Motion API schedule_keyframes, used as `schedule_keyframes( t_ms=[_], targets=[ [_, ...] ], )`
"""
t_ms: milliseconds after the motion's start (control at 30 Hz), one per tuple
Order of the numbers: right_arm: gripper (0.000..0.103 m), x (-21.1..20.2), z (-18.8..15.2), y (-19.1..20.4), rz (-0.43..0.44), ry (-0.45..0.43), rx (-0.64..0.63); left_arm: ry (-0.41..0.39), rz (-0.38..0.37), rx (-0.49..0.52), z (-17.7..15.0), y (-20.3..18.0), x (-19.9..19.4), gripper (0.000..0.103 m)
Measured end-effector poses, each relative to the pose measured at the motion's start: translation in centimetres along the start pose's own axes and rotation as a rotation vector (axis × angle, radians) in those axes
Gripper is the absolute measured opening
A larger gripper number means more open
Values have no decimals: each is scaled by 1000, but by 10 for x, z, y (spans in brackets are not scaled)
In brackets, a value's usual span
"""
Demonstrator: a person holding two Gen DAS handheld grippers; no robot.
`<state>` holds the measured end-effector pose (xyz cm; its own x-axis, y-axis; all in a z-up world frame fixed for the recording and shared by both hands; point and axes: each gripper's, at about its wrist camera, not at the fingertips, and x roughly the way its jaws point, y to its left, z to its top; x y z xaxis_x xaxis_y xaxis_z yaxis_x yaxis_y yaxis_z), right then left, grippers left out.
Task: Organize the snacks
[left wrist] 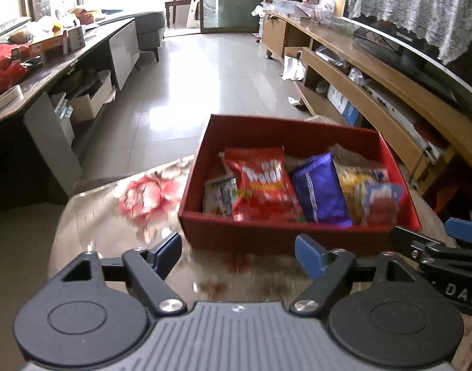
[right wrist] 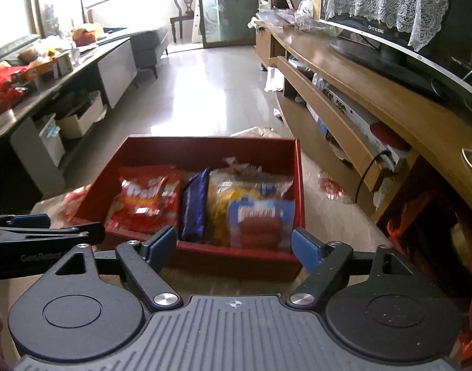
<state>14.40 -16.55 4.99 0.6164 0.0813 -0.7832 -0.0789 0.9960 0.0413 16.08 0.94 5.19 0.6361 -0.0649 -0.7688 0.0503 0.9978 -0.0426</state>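
Note:
A red cardboard box (left wrist: 285,130) stands on a small table with a flowered cloth. It holds several snack packs: a red Trolli bag (left wrist: 262,185), a purple pack (left wrist: 319,188), a yellow bag (left wrist: 350,185) and a blue-and-red pack (left wrist: 381,201). The same box (right wrist: 205,151) shows in the right wrist view with the Trolli bag (right wrist: 146,201) and purple pack (right wrist: 194,207). My left gripper (left wrist: 237,250) is open and empty, just short of the box's near wall. My right gripper (right wrist: 234,247) is open and empty at the box's near wall.
A long wooden TV console (left wrist: 375,71) with a TV (right wrist: 421,40) runs along the right. A cluttered dark desk (left wrist: 50,61) is at left. Tiled floor (left wrist: 205,77) lies beyond the table. The right gripper's arm (left wrist: 437,250) shows at the left view's right edge.

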Motion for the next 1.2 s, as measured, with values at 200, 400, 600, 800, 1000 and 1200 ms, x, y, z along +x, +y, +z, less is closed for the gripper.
schedule_keyframes(
  t_ms=[200,400,600,800,1000,1200],
  targets=[
    [86,-18,-29,3,-6,19,-6,-7,32,20,-35,3,-23,89],
    [87,-39,-55,2,-7,17,-4,-25,65,20,-61,6,-40,93],
    [87,-50,-72,-1,-13,20,9,-25,103,36,-83,2,-47,93],
    [88,-55,-89,4,-7,43,-3,-29,96,37,-98,0,-56,98],
    [88,-59,-99,10,-5,57,-22,-18,89,53,-110,-3,-60,99],
    [88,-64,-106,9,-10,64,-21,-13,88,57,-119,-4,-66,100]
  ],
)
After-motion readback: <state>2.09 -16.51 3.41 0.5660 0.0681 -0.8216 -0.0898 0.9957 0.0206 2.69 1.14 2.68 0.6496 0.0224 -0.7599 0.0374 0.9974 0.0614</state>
